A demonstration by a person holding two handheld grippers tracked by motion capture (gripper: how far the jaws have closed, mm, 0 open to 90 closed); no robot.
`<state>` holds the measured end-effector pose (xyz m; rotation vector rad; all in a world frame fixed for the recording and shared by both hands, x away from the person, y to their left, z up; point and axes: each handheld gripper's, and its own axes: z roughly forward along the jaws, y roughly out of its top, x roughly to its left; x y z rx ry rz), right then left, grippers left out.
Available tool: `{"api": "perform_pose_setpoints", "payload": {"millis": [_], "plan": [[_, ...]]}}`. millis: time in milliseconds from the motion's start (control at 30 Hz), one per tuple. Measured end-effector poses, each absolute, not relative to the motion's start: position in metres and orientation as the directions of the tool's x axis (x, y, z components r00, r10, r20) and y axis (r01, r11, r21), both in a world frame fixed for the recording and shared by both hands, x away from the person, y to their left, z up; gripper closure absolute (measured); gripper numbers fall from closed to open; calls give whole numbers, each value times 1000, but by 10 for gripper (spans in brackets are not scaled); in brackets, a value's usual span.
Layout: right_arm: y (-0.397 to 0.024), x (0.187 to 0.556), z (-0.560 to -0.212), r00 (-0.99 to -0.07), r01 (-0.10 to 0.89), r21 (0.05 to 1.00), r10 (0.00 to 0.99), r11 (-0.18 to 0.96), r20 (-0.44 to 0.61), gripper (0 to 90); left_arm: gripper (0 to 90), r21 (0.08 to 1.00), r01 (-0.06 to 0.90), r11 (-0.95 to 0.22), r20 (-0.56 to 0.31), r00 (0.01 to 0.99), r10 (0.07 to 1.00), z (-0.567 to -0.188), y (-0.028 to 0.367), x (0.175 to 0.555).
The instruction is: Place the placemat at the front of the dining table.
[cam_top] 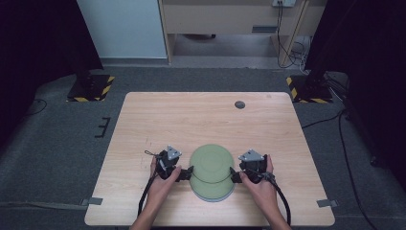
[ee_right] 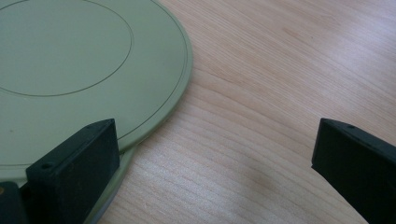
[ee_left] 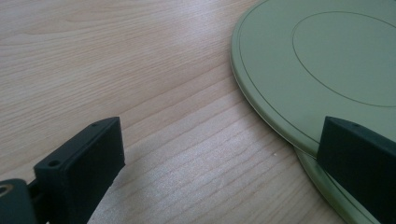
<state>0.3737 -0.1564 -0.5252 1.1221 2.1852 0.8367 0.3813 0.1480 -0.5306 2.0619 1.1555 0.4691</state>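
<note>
1. High view showed the wooden tabletop (cam_top: 158, 120) carrying two stacked green plates (cam_top: 211, 166), both empty, near its front edge.
2. Left tool (cam_top: 186, 173) and right tool (cam_top: 235, 175) flanked the stack, jaws spread wide, gripping nothing.

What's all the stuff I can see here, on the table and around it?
plates: two, pale green, stacked slightly offset at the near middle of the table, upper one upside down
table: one, light wood, centre of the room
grommet: one, grey, round, far side of the tabletop
tape: two grey strips, at the table's near corners
stand bases: two, black with yellow-black stripes, on the floor beyond the far corners
carpet: grey, around the table
left gripper: one, black, jaws open at the plates' left edge
right gripper: one, black, jaws open at the plates' right edge
hands: two, each holding a gripper
</note>
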Motion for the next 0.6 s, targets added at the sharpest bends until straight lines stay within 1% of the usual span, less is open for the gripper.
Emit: {"api": "perform_pose_setpoints", "payload": {"millis": [600], "plan": [[-157, 375, -526, -495, 511, 733, 851, 448, -176, 16, 2, 736, 587, -336, -27, 522, 852, -530, 146, 381]]}}
